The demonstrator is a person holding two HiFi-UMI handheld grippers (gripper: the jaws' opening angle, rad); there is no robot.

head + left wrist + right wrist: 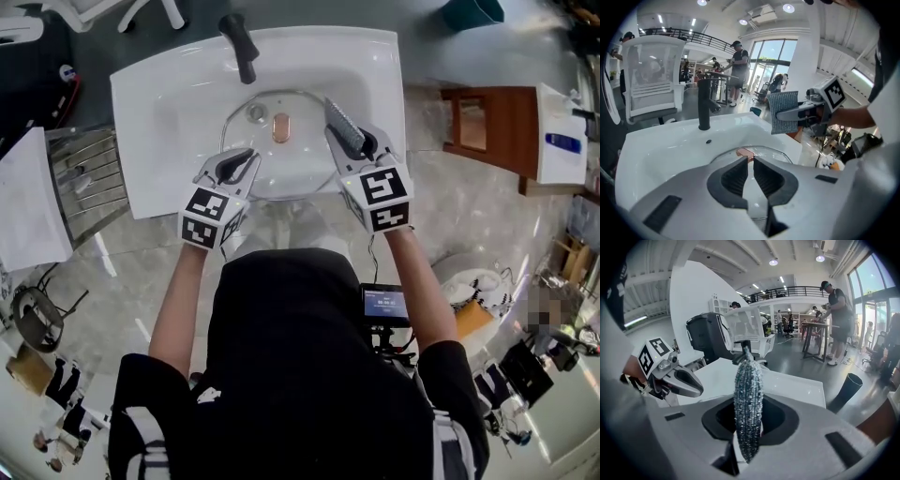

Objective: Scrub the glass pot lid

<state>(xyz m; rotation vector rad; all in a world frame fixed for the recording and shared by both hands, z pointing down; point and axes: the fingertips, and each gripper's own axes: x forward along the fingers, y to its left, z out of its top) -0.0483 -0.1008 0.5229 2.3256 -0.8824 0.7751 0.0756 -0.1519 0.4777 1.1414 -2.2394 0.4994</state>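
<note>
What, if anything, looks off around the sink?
Nothing stands out. The glass lid lies flat in the sink, knob up, no cracks visible. The right claw grips the scouring pad; the left claw is shut, empty.

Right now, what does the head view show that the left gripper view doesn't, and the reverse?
Head view only: a chrome wire rack beside the white sink and a small lit screen at the person's waist. Left gripper view only: people standing by tall windows and ceiling lights. Both: that sink, the black tap, the round glass pot lid, and the right claw shut on a grey scrubbing pad.
</note>
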